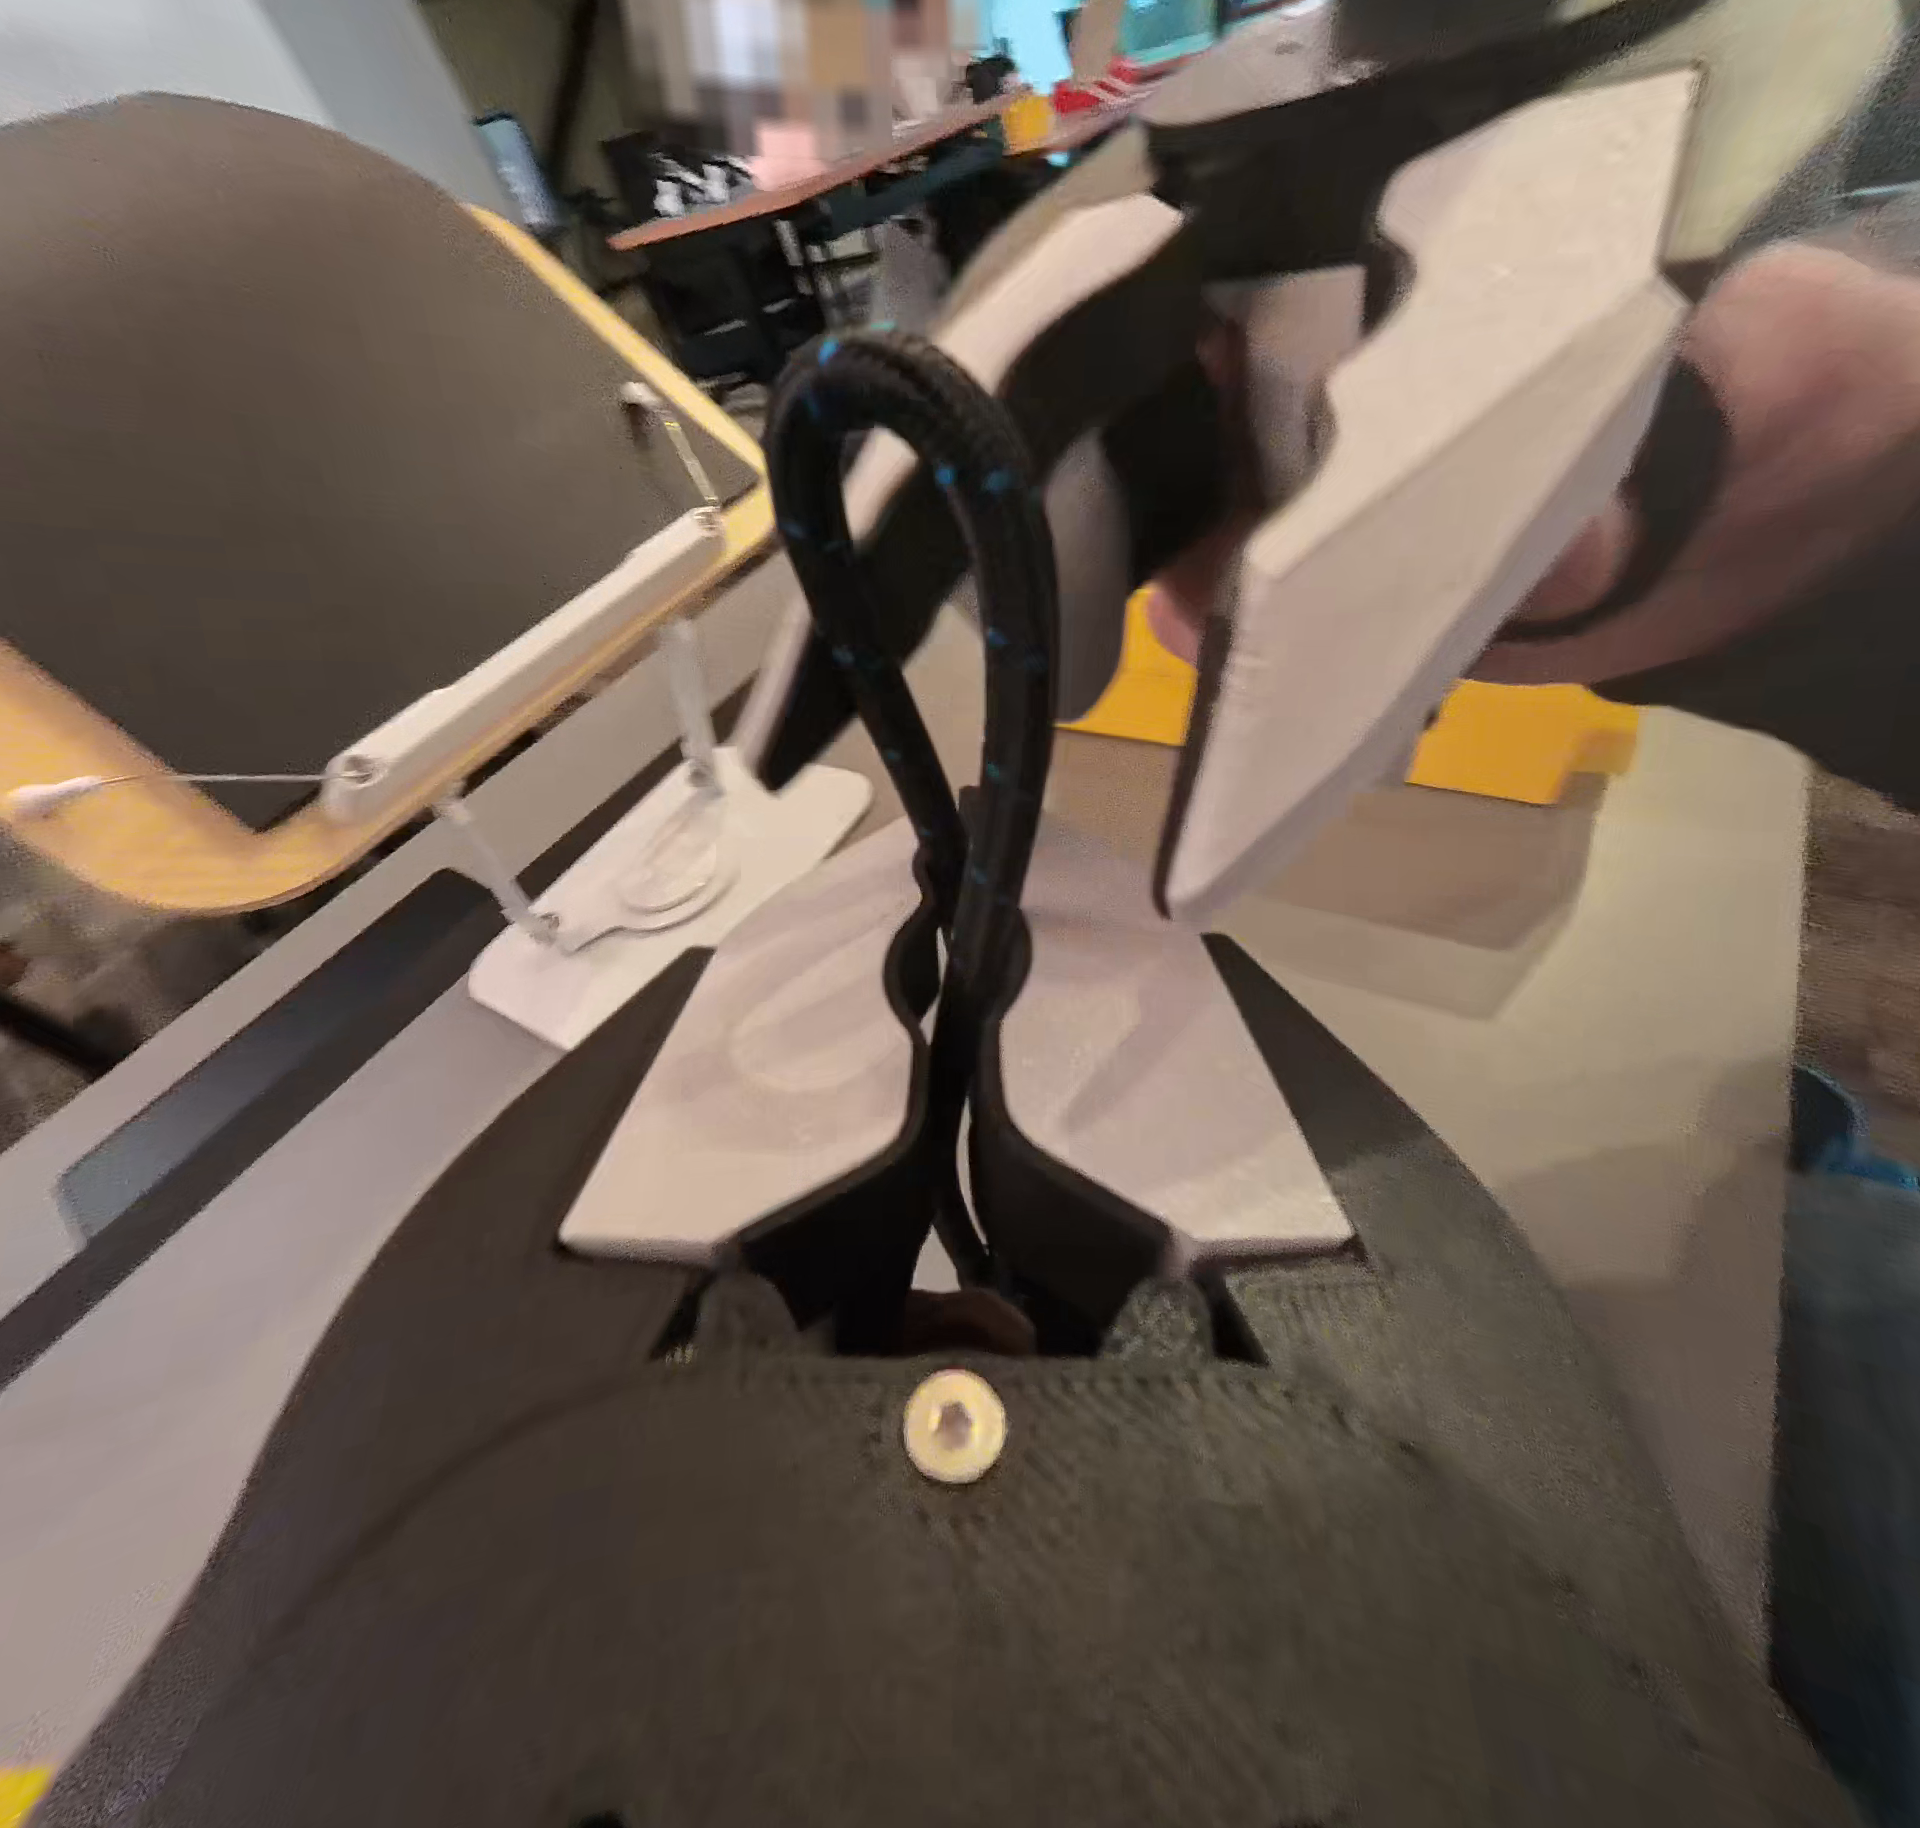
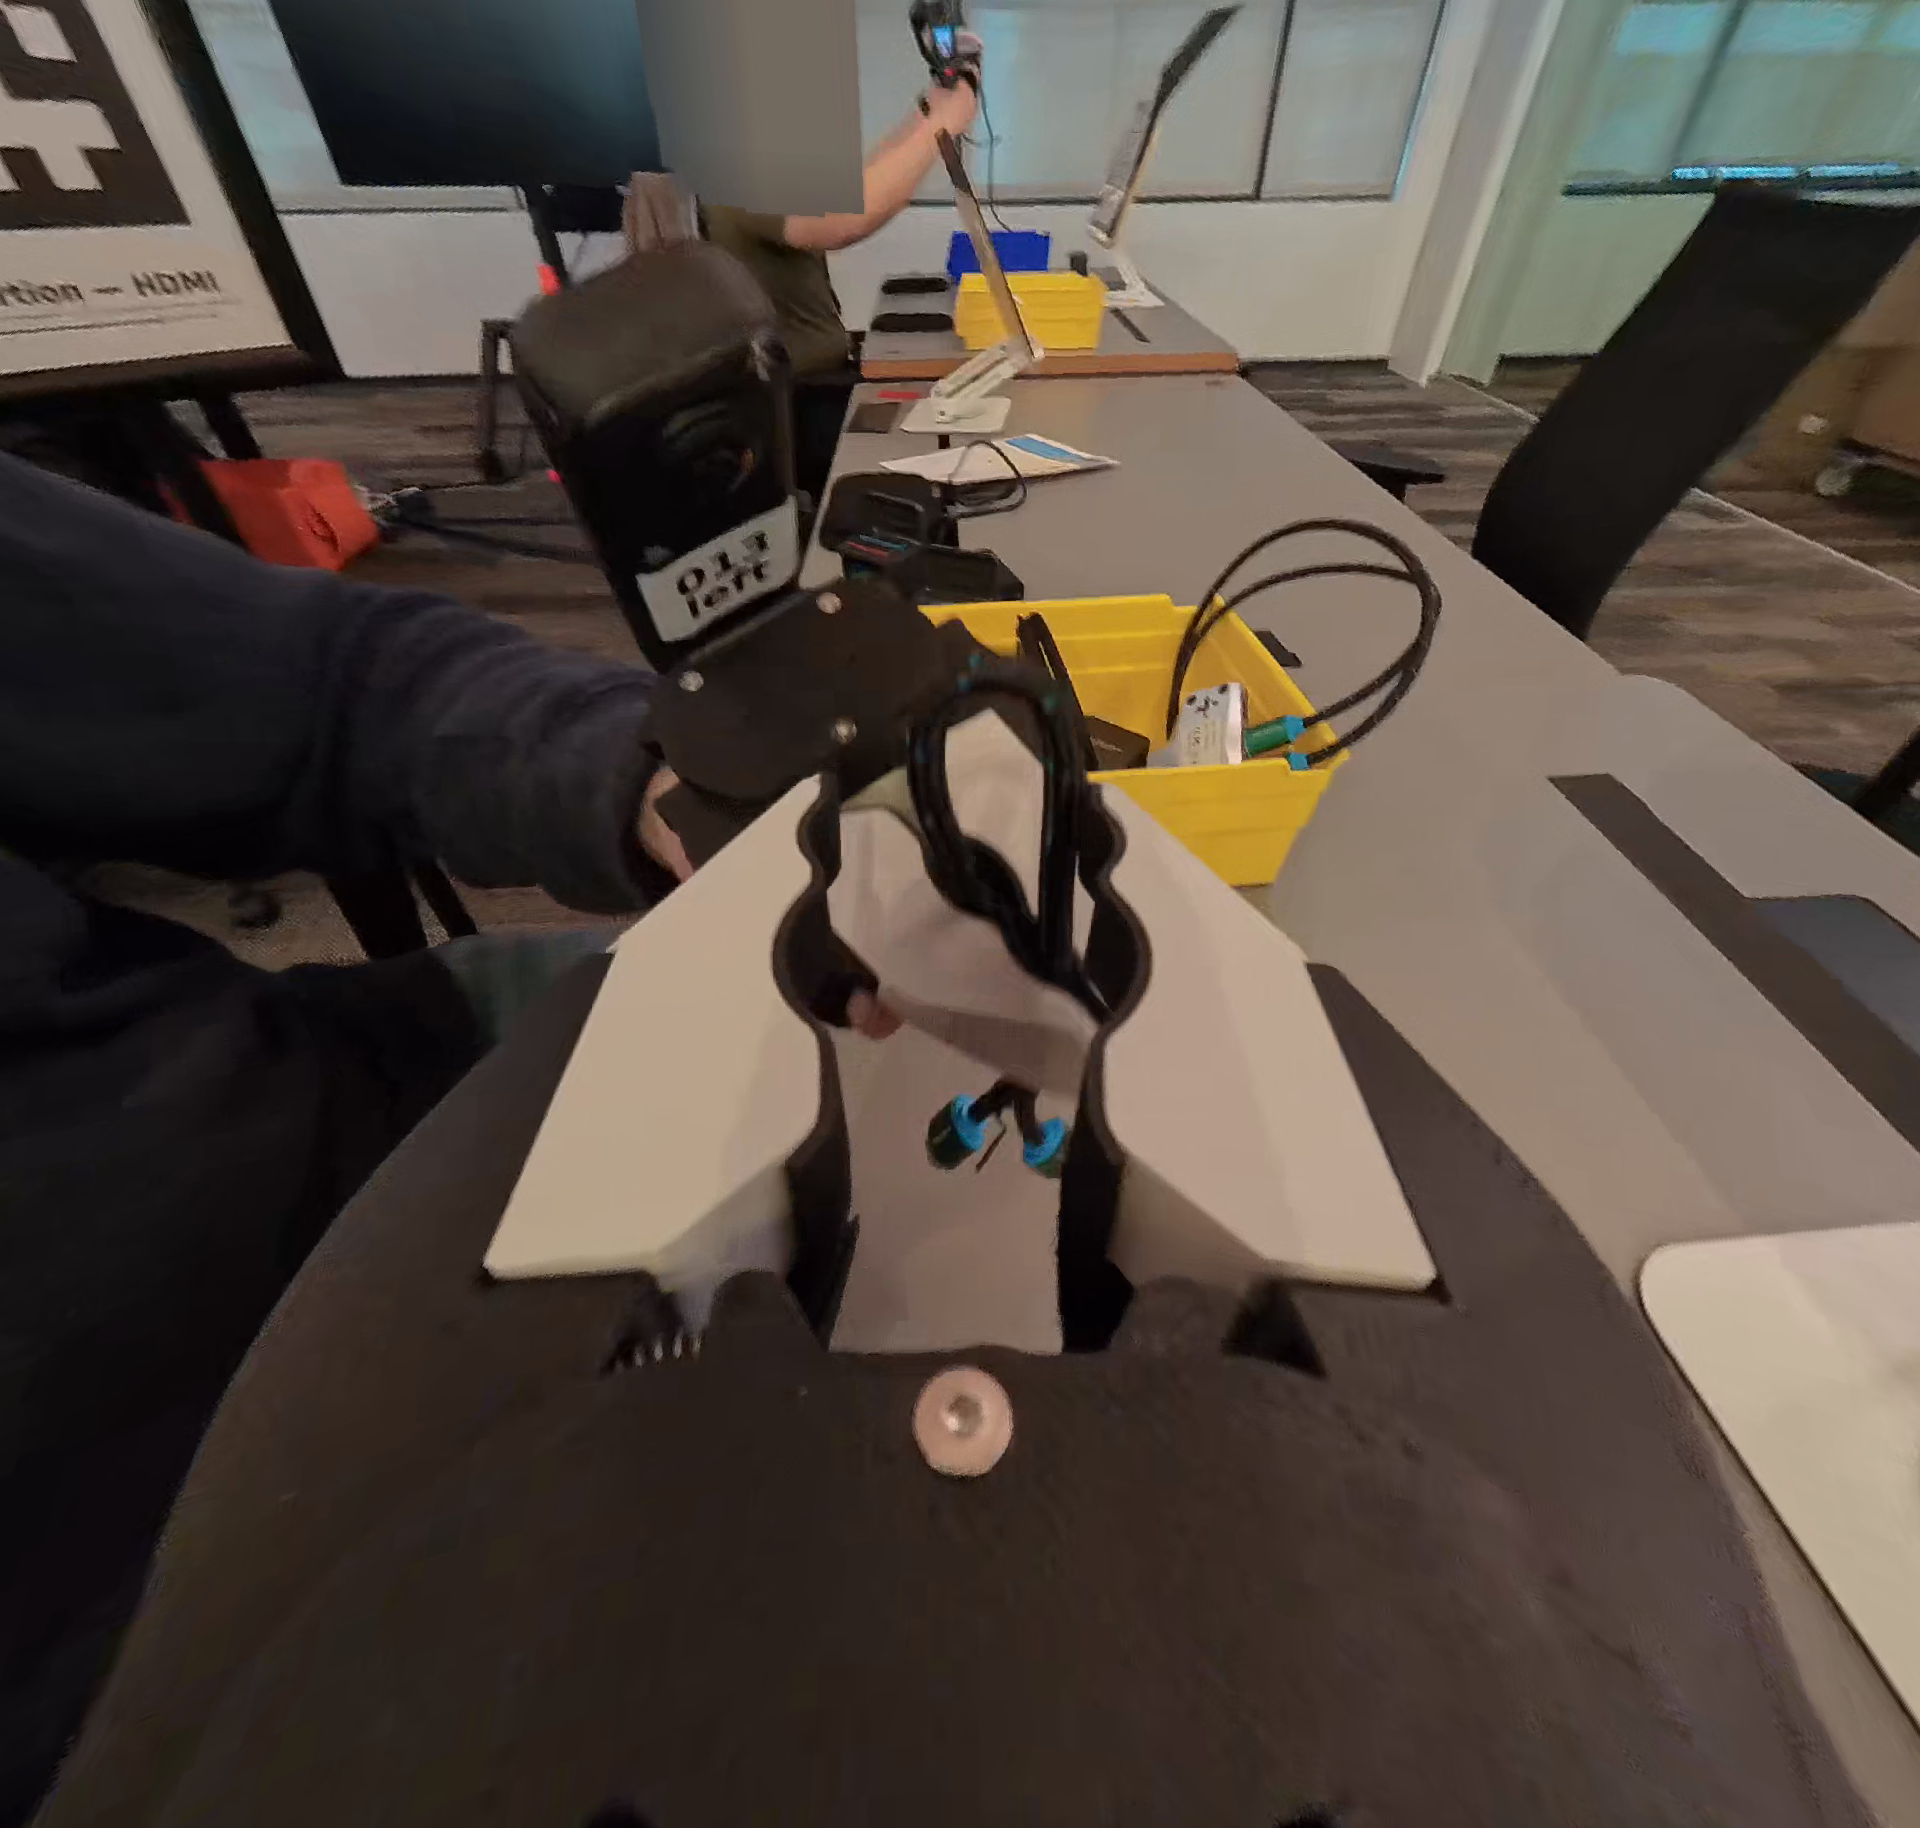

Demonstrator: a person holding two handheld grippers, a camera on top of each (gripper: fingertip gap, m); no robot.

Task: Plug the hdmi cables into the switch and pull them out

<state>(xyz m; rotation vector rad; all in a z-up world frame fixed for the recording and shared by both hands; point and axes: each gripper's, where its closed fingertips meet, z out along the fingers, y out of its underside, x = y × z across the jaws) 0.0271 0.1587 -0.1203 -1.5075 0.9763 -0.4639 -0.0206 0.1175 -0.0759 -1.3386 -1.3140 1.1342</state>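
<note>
The left gripper point(image 1: 961, 957) is pinching the looped braided HDMI cable point(image 1: 935, 552) while the right gripper point(image 2: 961, 905), fingers apart, is straddling it and should be closing low, near the plugs point(image 2: 997, 1139).

1. A long grey table point(image 2: 1455, 905) is seen running away from the right wrist view, with a dark strip point(image 2: 1714, 905) set into its top.
2. A yellow bin point(image 2: 1226, 812) is stood on it.
3. Farther along, a paper sheet point(image 2: 1013, 459) is laid flat.
4. A white stand base point(image 1: 675, 905) is seated on the table in the left wrist view.
</note>
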